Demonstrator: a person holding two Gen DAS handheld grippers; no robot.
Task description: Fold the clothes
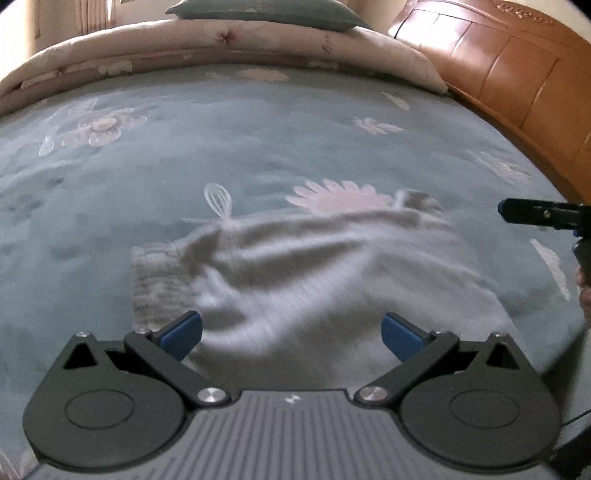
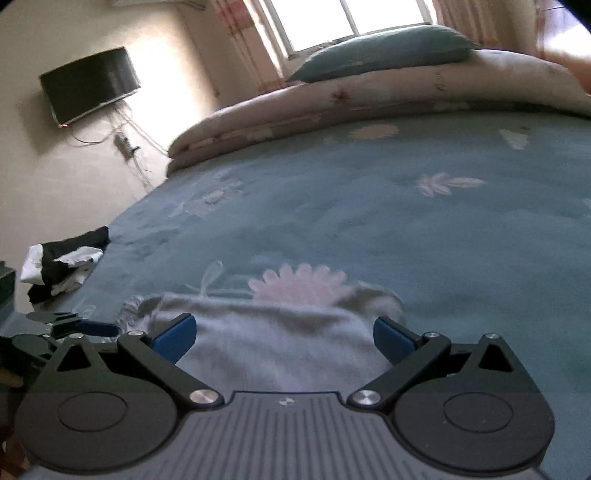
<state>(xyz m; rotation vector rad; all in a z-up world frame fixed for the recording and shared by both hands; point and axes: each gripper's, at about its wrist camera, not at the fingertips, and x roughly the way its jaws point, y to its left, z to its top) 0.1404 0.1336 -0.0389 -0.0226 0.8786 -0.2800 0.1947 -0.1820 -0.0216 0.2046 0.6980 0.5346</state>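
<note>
— On the bed, what lies at the far left?
— Off the left edge of the blue floral bedspread (image 2: pixel 369 229), a heap of black and white clothes (image 2: pixel 62 266); above it a dark screen (image 2: pixel 88 85) hangs on the wall.
— And the thing to fold?
— A pale grey knit sweater (image 1: pixel 295 280) lies rumpled on the near part of the bedspread, ribbed cuff (image 1: pixel 159 280) at its left, just below a pink flower print.
— The left gripper (image 1: pixel 291 332)?
— Jaws wide apart, blue pads either side of the sweater, holding nothing.
— The right gripper (image 2: pixel 284 334)?
— Also spread wide over the sweater's near edge, empty.
— Farther right?
— A rolled pink quilt (image 1: pixel 229 48) with a blue pillow (image 1: pixel 266 13) along the far side, and a wooden headboard (image 1: pixel 509 74) at the right.
</note>
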